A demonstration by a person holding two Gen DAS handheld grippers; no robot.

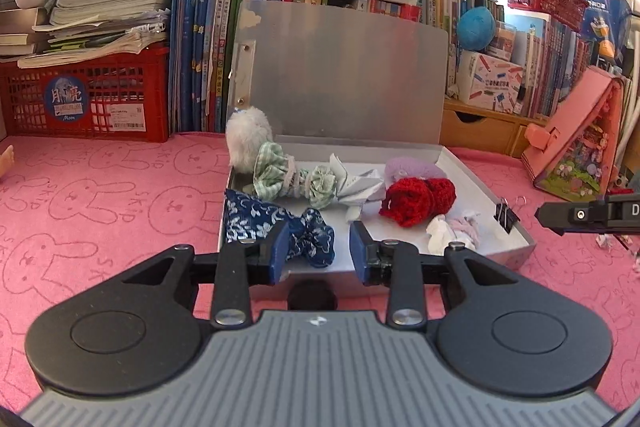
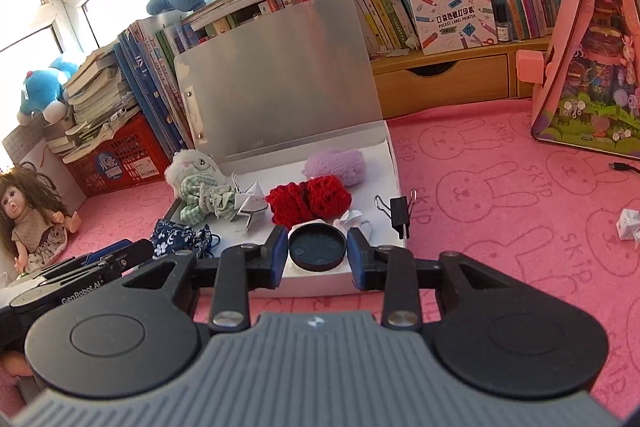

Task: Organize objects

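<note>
1. Right wrist view: the right tool [image 2: 318, 257] is closed on a round black lid [image 2: 317, 246], its blue pads pressing either side, held just above the front edge of the open grey box [image 2: 320, 283].
2. Left wrist view: the left tool [image 1: 319, 247] has its pads drawn in to a narrow gap. A blue flowered pouch [image 1: 276, 231] lies just beyond them at the box's front left corner; whether the left pad touches it I cannot tell.
3. Already in the box are a green checked doll [image 1: 292, 179], a folded paper shape [image 1: 356, 187], a red knitted piece [image 1: 416, 199], a lilac fluffy ball [image 1: 412, 169] and a small white bundle [image 1: 452, 233]; a black binder clip [image 1: 506, 217] grips the right wall.
4. My reading: the step in hand is placing the lid inside. A bare patch of box floor shows in front of the red piece, which looks like the best spot.
5. To do it well, carry the lid clear over the front wall, lower it flat, then release so that it does not roll.
6. One crumpled paper [image 2: 628, 223] is left on the pink bench cloth [image 2: 500, 195], well apart to the right.
</note>
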